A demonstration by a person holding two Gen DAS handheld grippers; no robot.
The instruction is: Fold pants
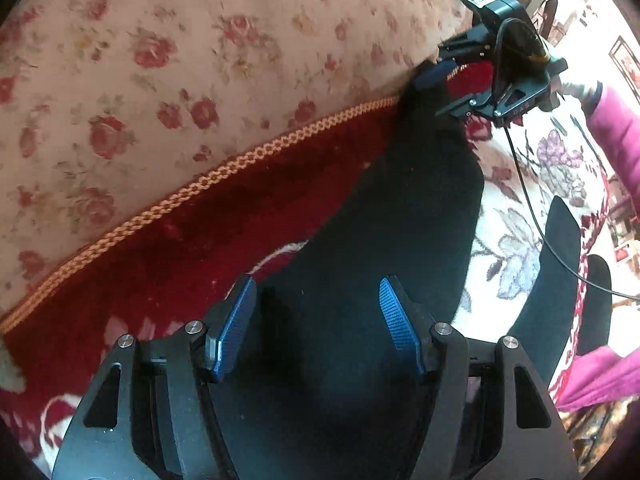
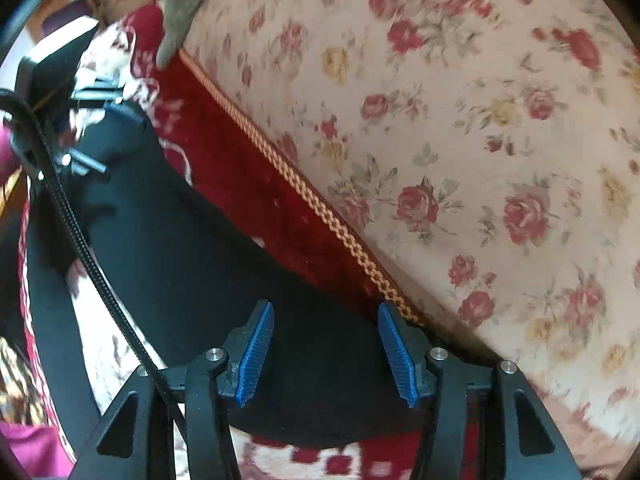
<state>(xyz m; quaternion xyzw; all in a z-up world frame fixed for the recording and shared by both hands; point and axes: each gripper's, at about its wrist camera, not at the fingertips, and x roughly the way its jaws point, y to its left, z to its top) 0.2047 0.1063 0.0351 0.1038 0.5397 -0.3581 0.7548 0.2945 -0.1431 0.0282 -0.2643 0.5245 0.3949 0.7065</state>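
Note:
Black pants (image 1: 400,220) lie flat in a long strip on a red and cream patterned rug (image 1: 200,240). My left gripper (image 1: 316,284) hovers open over the near end, blue pads wide apart with dark cloth below them. My right gripper (image 1: 444,90) is at the far end of the strip. In the right wrist view that gripper (image 2: 325,306) stands open above the black pants (image 2: 180,248), its pads clear of the cloth. The left gripper (image 2: 108,138) shows at the upper left there, at the other end.
A rose-printed cover (image 1: 160,60) with a gold braid edge (image 1: 240,160) runs along the rug beside the pants. A black cable (image 1: 528,200) trails from the right gripper. A pink sleeve (image 1: 616,132) and a grey cloth (image 2: 184,0) are in view. Another dark strip (image 1: 560,260) lies on the rug.

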